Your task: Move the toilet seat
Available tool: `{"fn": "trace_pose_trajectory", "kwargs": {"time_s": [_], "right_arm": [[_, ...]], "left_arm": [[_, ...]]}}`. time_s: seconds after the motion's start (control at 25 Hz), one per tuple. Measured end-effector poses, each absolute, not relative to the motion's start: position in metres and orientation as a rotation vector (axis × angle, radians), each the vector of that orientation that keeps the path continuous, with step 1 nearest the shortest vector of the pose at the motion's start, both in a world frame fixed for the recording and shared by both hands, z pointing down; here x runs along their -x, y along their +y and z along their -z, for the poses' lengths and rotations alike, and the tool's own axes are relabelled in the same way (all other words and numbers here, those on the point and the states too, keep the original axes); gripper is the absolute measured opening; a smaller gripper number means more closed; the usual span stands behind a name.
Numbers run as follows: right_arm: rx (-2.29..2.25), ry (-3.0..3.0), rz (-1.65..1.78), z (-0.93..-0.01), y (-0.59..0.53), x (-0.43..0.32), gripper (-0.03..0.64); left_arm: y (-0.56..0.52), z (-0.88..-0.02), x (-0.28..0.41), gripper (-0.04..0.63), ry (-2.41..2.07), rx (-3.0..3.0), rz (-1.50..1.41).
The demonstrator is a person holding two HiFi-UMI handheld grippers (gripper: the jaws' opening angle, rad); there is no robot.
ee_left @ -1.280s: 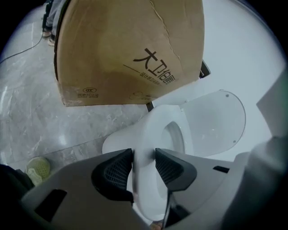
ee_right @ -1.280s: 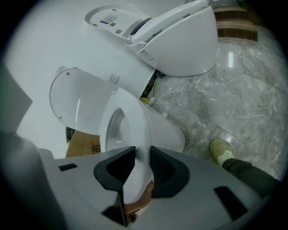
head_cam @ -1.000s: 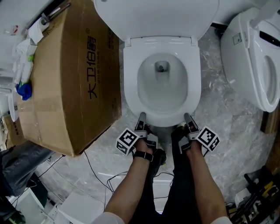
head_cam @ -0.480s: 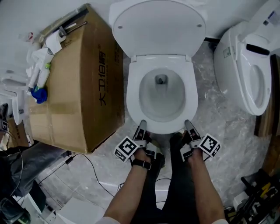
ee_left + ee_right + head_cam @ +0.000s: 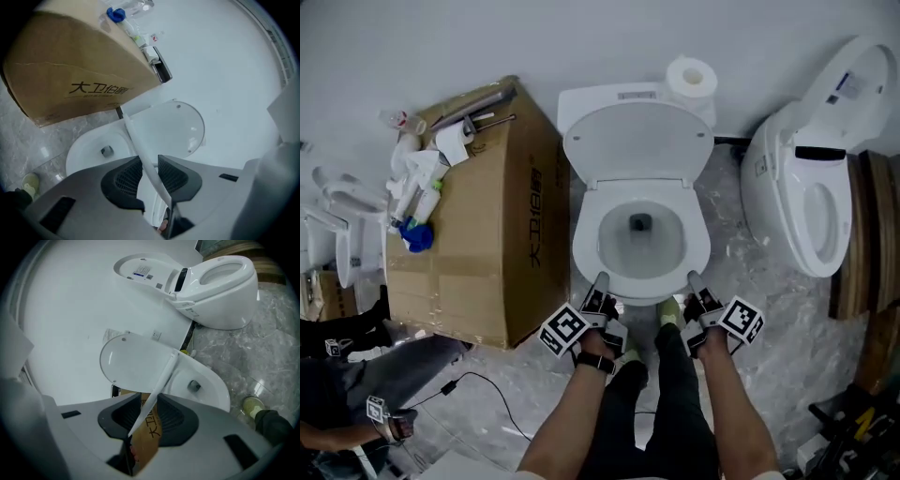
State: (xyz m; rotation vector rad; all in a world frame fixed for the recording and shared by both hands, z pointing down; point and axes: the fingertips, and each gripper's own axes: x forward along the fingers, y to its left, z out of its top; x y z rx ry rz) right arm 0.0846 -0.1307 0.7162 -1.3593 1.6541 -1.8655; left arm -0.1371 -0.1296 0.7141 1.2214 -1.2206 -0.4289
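Evidently thin, glossy white toilet seat (image 5: 584, 246).

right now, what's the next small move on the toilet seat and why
Probably close the right gripper onto the toilet seat before lifting: its jaws are opening, with gaps beside the seat's edge, while the left gripper pinches its side and the lid already stands up.
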Motion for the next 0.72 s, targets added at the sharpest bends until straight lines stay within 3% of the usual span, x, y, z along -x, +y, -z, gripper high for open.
{"fn": "trace_pose_trajectory", "kwargs": {"time_s": [0.72], "right_arm": [[1.230, 1.751, 1.802, -0.621, -0.244, -0.085, 0.144]], "left_arm": [[-0.247, -0.614, 0.135, 0.196, -1.227, -1.301, 0.557]]}}
